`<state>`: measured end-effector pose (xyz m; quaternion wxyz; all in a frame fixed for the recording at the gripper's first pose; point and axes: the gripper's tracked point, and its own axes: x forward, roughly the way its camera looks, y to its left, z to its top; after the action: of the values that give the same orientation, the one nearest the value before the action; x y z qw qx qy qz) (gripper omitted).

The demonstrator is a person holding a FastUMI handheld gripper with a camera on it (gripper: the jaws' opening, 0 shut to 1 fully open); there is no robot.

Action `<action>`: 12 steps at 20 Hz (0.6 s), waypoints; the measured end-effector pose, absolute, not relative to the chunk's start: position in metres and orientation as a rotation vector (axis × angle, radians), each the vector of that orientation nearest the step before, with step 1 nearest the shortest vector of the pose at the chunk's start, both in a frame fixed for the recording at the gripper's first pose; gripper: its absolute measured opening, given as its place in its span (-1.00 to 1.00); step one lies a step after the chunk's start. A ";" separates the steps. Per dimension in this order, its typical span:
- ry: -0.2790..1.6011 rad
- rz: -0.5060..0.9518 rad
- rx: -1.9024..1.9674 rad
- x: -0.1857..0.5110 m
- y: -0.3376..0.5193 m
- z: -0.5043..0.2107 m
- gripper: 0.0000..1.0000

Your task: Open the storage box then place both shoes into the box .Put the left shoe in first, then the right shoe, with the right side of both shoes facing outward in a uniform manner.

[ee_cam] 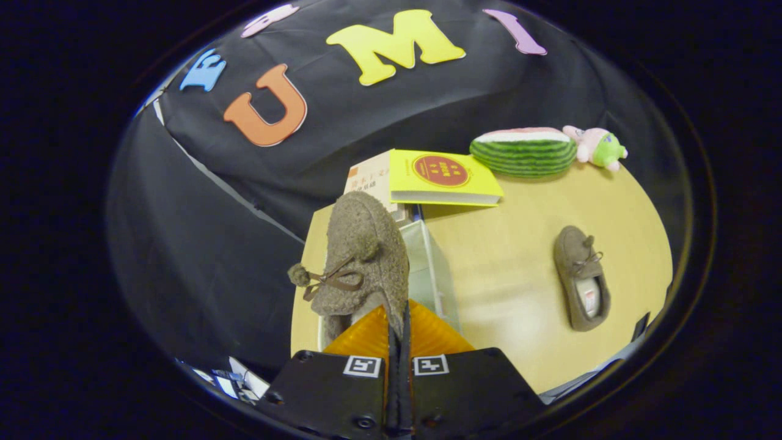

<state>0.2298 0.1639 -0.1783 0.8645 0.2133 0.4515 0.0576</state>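
The gripper [397, 333], at the bottom centre of the frame, is clenched on the rim of a fuzzy grey-brown slipper shoe [363, 263], both fingers pressed together on the shoe's edge with almost no gap between them. The held shoe rises just ahead of the fingers, toe pointing up toward the middle of the frame, its fleecy upper crossed by a thin brown bow with a small pom-pom hanging off to its left side. Directly behind and to the right of it stands the clear storage box [431, 269], its pale translucent wall showing beside the shoe's right flank. The second shoe [581, 278] lies flat on the tan surface [507, 287] at the right of the frame, well apart from the box, toe toward the back, with the same bow and a pale insole showing in its opening. Beyond the box, a yellow book [443, 177] with a round red emblem rests on top of another pale book; the print on both is too small to read. A watermelon-slice plush [524, 150] and a small pink-and-green plush toy [595, 146] sit at the upper right, against the black cloth wall.
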 end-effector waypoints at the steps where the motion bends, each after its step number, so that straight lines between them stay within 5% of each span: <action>1: 0.945 0.120 0.442 0.233 0.174 -0.185 -0.88; 12: 0.964 0.110 0.454 0.233 0.240 -0.257 -0.87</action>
<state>0.2327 0.2397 -0.2568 0.8600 0.2162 0.4593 0.0523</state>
